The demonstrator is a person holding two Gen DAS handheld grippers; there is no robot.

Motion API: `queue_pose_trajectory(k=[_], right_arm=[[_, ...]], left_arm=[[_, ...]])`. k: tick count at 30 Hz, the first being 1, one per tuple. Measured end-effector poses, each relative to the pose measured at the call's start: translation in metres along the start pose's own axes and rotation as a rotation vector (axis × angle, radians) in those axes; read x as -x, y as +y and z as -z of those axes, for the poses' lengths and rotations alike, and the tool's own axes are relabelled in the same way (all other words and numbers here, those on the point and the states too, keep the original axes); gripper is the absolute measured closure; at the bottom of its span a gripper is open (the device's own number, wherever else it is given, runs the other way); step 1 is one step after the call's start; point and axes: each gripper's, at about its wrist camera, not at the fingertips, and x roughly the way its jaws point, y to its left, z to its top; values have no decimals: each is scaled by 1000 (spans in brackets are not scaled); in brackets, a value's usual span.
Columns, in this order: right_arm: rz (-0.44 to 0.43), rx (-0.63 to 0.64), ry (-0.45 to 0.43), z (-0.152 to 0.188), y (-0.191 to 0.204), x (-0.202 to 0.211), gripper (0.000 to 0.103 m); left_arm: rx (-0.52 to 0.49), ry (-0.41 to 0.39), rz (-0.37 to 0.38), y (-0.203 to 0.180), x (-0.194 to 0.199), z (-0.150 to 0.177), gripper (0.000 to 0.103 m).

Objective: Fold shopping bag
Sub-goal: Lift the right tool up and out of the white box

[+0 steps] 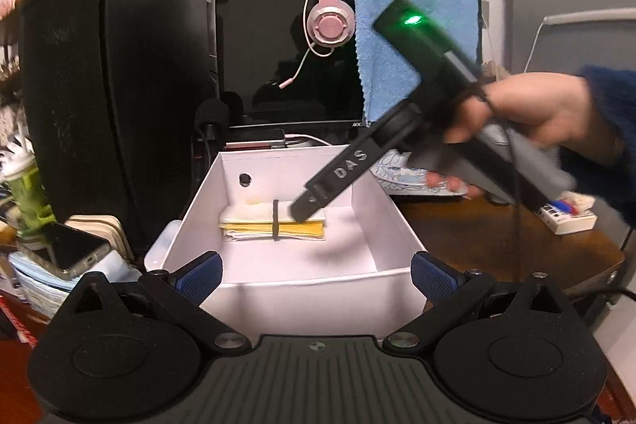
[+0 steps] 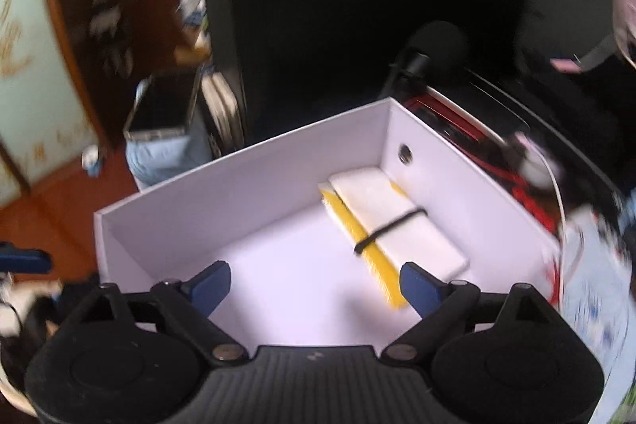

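The folded shopping bag, a flat white and yellow bundle with a black band around it, lies inside a white box near its back wall. My left gripper is open at the box's near rim and holds nothing. A hand holds my right gripper slanting down into the box, its tip over the bundle's right end. In the right wrist view the bag lies beyond the open right gripper. The right finger stands in front of the bag's yellow edge, and nothing is between the pads.
A black tower stands left of the box, with a phone on a stack in front of it. Behind the box are a dark monitor, a pink headset, a blue towel and a microphone. Brown desk shows at right.
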Motion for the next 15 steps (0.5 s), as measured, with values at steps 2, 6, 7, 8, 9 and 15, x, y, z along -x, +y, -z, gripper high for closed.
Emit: queue_pose_trajectory(k=[2, 6, 7, 8, 9, 15], right_arm=[[56, -62, -10, 7, 1, 12, 10], [273, -87, 55, 20, 12, 37, 10], [310, -61, 58, 25, 15, 43, 10], [324, -39, 45, 32, 18, 50, 10], [329, -35, 34, 37, 20, 56, 10], [340, -114, -4, 76, 12, 87, 11]], left_arm=[[-21, 6, -43, -12, 0, -4, 1], [-33, -34, -75, -33, 4, -8, 1], [-21, -50, -56, -36, 6, -9, 1], [-13, -64, -34, -38, 8, -9, 1], [-13, -72, -17, -42, 9, -10, 1], [-59, -32, 24, -76, 1, -18, 1]])
